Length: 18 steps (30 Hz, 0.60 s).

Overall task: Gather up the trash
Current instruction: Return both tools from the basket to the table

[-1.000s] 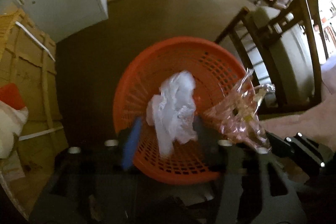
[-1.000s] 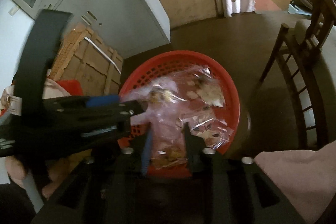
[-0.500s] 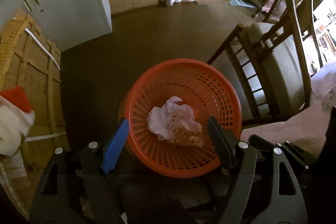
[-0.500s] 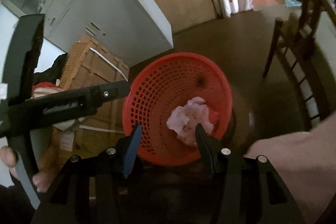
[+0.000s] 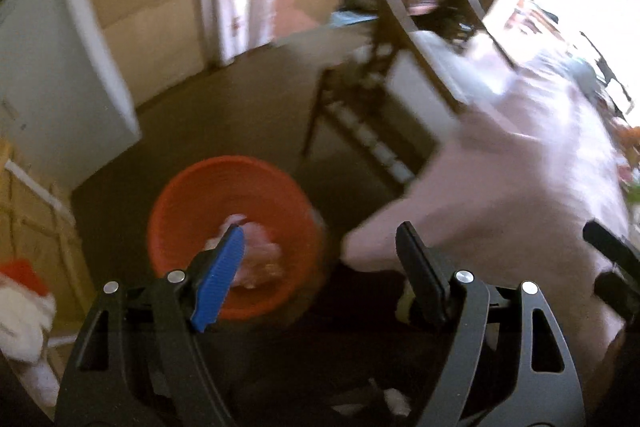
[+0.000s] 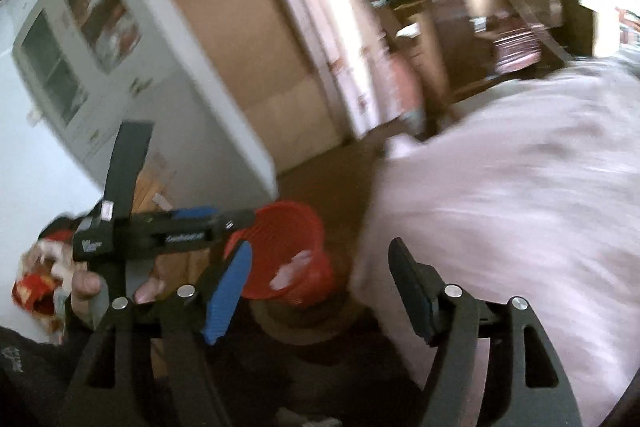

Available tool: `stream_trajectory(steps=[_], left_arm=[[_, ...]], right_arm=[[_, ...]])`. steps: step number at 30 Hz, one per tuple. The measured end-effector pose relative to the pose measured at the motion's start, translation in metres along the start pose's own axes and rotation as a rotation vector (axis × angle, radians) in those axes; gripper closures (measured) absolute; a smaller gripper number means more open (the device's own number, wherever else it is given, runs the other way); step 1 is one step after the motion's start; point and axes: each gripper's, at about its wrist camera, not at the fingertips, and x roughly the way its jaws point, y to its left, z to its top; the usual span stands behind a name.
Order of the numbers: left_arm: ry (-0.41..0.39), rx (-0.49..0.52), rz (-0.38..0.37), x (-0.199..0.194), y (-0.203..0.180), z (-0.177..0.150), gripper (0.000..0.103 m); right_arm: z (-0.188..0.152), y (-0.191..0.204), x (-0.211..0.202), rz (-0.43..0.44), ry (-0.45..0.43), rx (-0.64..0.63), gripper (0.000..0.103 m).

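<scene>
Trash (image 5: 256,259) lies crumpled inside our orange basket (image 5: 192,187) on the floor. Our left gripper (image 5: 320,259) and right gripper (image 6: 320,275) both gape, released and holding nothing. We judge the next step is swinging toward the pink-draped table (image 5: 500,187) for more litter; we should steer clear of the wooden chair (image 5: 360,99) and cardboard boxes (image 5: 32,211).

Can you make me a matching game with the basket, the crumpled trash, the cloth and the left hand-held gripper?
Things:
1. basket
2. crumpled trash
3. cloth
4. left hand-held gripper

Descriptions:
A. open, holding nothing
B. pale pink, spread at the right
C. orange, standing on the floor
D. lying inside the basket

Pairs: 1-C, 2-D, 3-B, 4-A
</scene>
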Motion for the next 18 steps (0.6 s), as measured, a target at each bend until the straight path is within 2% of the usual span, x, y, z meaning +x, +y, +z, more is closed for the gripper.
stream_trajectory(steps=[3,11,18], left_arm=[[-0.003,0.079,-0.072,-0.009,-0.044,0.001,0.025],[-0.037,0.333,-0.183,-0.029,-0.173,-0.005,0.023],[-0.008,0.505,-0.285,-0.026,-0.278,-0.021,0.021]], right_arm=[[-0.005,-0.036,-0.057,-0.101,-0.083,0.076,0.031],[-0.045,-0.117,-0.192,-0.352,-0.271,0.258,0.029],[-0.101,-0.176,-0.270,-0.530,-0.352,0.416,0.027]])
